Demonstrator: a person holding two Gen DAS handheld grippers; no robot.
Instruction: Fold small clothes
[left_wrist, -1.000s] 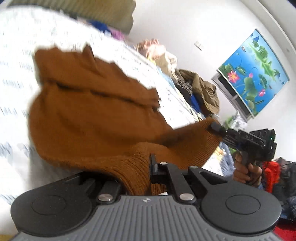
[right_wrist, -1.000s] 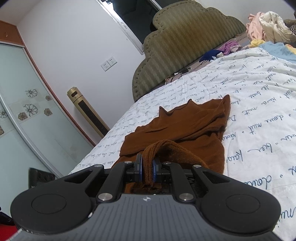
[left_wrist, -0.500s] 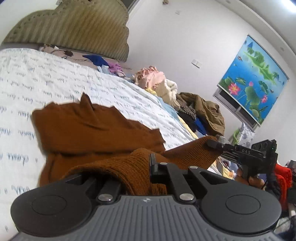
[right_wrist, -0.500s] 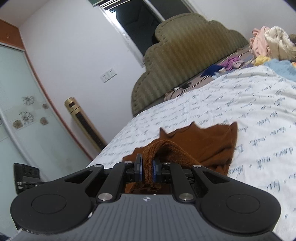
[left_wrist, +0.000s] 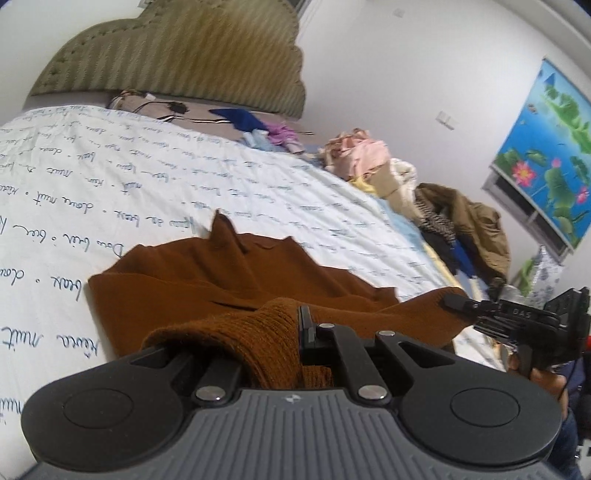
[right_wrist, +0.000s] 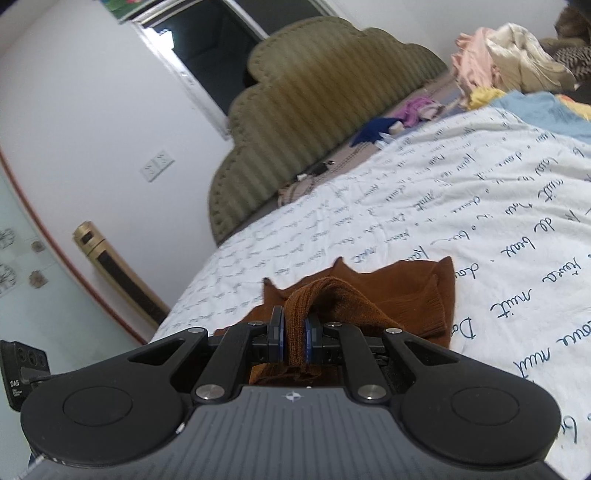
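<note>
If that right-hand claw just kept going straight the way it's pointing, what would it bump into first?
Probably the rest of the brown sweater it already pinches: the right claw points low across the folded body lying on the printed bedsheet. Beyond that, the olive headboard, though depth is hard to judge.

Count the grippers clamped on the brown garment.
2. The left gripper pinches the brown garment at its near ribbed edge; the right gripper pinches the same edge further right.

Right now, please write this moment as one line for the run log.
step: fold | left gripper: shut on sweater hem | right gripper: shut on sweater hem | hem lifted, rest on bed
</note>
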